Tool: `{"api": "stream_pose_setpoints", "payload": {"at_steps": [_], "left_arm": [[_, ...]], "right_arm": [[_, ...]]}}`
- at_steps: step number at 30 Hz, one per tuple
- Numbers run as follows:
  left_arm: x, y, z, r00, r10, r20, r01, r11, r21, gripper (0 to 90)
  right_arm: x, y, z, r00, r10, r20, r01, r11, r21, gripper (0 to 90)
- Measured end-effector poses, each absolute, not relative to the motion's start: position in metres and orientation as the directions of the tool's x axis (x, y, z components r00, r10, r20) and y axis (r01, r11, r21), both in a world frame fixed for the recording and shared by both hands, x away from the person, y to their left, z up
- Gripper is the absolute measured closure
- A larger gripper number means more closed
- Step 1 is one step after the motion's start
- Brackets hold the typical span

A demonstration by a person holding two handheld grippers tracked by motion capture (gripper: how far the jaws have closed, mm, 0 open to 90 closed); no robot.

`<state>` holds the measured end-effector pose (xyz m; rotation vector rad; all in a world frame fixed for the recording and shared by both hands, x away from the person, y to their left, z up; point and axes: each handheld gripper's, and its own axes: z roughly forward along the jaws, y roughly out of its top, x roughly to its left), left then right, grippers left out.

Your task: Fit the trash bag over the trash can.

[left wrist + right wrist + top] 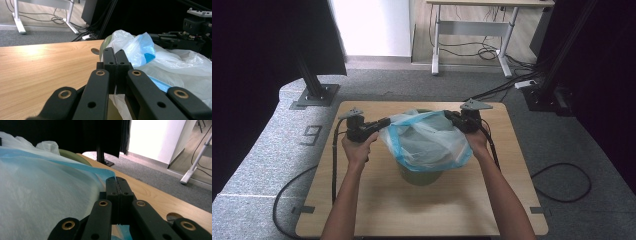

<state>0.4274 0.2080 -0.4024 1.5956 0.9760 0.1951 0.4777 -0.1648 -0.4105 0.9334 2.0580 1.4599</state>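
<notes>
A: Where is the thin, translucent white plastic bag with the blue rim (428, 137)?

B: Mid-table, draped over the round olive-green bin (419, 176) on the light wooden tabletop (422, 212). In the high view the bag's mouth is stretched wide, and the bin's base peeks out at six o'clock beneath it.

A: And the left gripper (382, 123)?

B: At nine o'clock of the bag, held in the person's left hand (357, 150). In the left gripper view its black jaws are pressed together, with the bag's film running in beneath them; they pinch the bag's edge.

A: The right gripper (448, 115)?

B: At about two o'clock of the bag, held in the right hand (477, 141). In the right gripper view its jaws are likewise closed tight, with the blue rim (75, 168) running up to their tips, so it nips the bag's edge there.

A: Anything else about?

B: A white desk frame (472, 30) at twelve o'clock on the floor beyond, with dark cables (562, 182) trailing across the grey carpet at four o'clock.
</notes>
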Motion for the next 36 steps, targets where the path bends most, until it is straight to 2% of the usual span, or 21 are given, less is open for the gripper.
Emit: {"api": "stream_pose_setpoints", "payload": {"at_steps": [6, 27, 36], "left_arm": [[0.432, 0.209, -0.406, 0.632, 0.666, -0.396, 0.479, 0.067, 0.875, 89.9], [0.452, 0.211, -0.422, 0.582, 0.632, -0.511, 0.557, 0.148, 0.817, 90.0], [0.461, 0.207, -0.431, 0.541, 0.605, -0.584, 0.630, 0.169, 0.758, 90.0]], "right_arm": [[0.484, -0.168, -0.416, -0.679, 0.724, 0.116, 0.338, 0.168, 0.926, 88.5], [0.495, -0.170, -0.426, -0.676, 0.704, 0.215, 0.417, 0.125, 0.900, 88.7], [0.499, -0.165, -0.426, -0.650, 0.724, 0.229, 0.472, 0.149, 0.869, 88.8]]}}
